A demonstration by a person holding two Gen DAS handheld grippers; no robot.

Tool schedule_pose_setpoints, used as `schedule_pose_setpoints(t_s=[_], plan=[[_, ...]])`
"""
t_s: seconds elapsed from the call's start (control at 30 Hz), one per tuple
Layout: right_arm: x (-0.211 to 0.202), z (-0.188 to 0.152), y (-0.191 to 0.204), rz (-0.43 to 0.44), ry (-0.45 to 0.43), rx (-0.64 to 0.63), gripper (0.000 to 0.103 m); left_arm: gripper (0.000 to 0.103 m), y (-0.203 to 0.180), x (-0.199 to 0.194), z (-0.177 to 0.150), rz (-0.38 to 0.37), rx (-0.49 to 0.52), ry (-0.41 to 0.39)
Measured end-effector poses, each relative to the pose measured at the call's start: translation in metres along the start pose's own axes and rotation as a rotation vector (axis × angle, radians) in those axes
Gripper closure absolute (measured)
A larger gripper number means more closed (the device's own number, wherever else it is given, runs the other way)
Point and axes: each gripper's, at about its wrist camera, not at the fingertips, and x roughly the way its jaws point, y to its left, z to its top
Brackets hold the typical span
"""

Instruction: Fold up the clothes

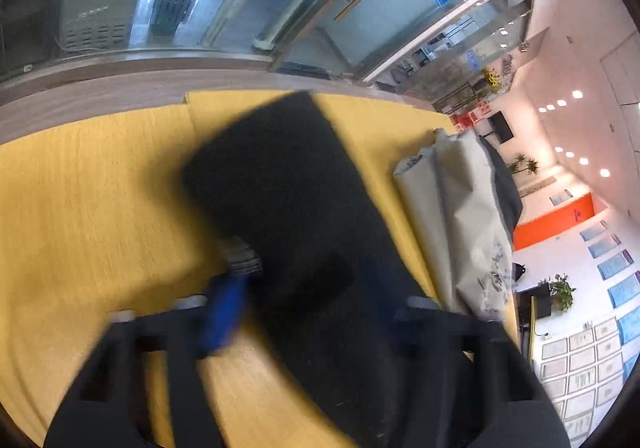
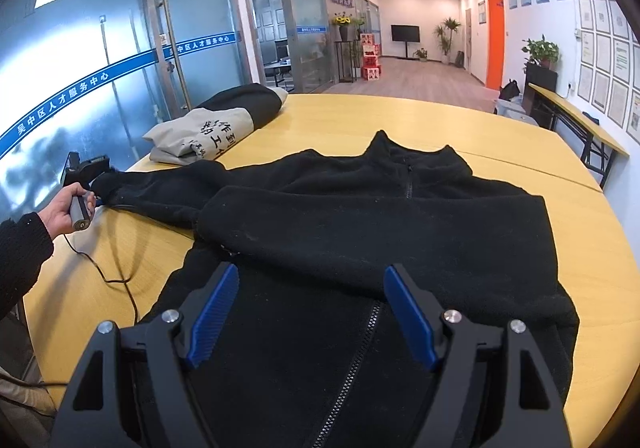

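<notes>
Right gripper wide open over black fleece jacket spread on yellow table; left gripper clamps its sleeve. Grey folded garment bears partly hidden Chinese characters; glass door reads 吴中区人才服务中心.

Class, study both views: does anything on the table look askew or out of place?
Yes. The black fleece zip jacket lies uneven on the yellow wooden table: one sleeve folded across the chest, the other stretched sideways to the left gripper.
</notes>
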Motion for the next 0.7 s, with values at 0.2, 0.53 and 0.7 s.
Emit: schedule_pose_setpoints(t_s=[0.2, 0.53, 0.7], plan=[[-0.011, -0.002, -0.008, -0.007, -0.034, 0.038, 0.023, 0.097, -0.011, -0.015, -0.006, -0.183, 0.018, -0.015], [-0.083, 0.022, -0.025, 0.012, -0.231, 0.048, 0.023, 0.097, -0.162, -0.193, -0.062, -0.553, 0.320, -0.165], [-0.110, 0.022, -0.047, 0.011, -0.305, 0.126, 0.023, 0.096, -0.264, -0.250, -0.169, -0.727, 0.519, -0.080]])
